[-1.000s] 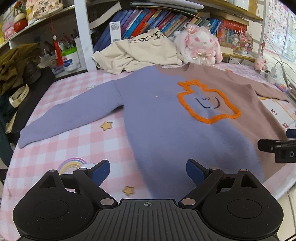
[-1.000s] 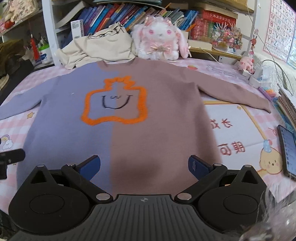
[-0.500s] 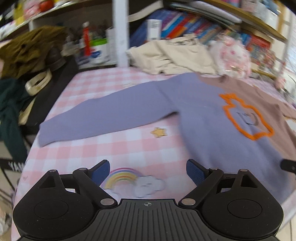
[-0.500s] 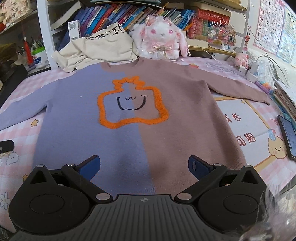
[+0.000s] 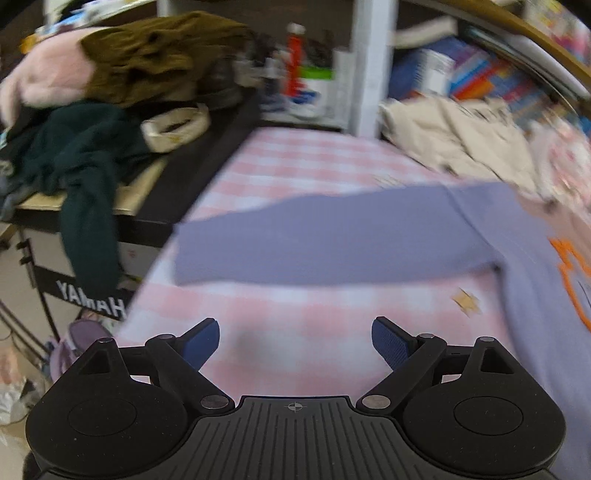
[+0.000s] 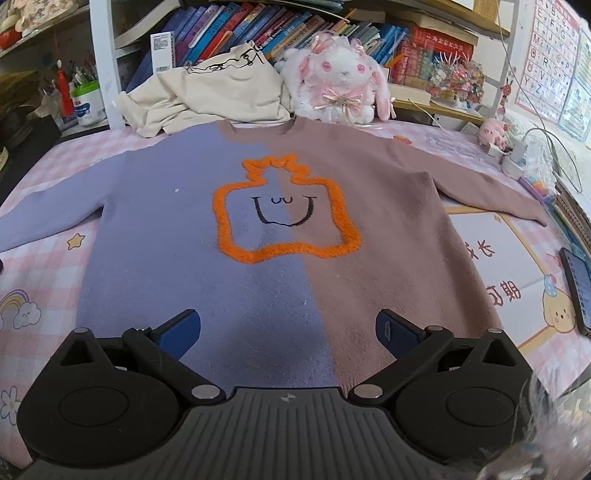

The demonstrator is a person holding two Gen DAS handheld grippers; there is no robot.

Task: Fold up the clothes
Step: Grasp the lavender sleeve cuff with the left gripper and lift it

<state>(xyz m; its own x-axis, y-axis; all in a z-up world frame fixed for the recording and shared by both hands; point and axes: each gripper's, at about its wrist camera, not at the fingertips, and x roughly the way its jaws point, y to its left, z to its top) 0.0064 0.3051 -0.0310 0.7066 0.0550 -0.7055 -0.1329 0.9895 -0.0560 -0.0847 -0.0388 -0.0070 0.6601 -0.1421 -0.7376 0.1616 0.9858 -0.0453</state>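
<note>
We see the lilac sleeve stretching across mid-frame above our spread, empty left gripper; right gripper, equally spread, sits farther.

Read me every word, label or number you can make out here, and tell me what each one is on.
"YAMAHA", seen mirrored: black stand beside the table.
"期": white printed sheet on the table, also mirrored; the characters above it are partly cut off.
Alphabet letters, including "E", "R", "S", "Y", "Z": wall chart.
Book spines, white box label, tub: too small or blurred.
</note>
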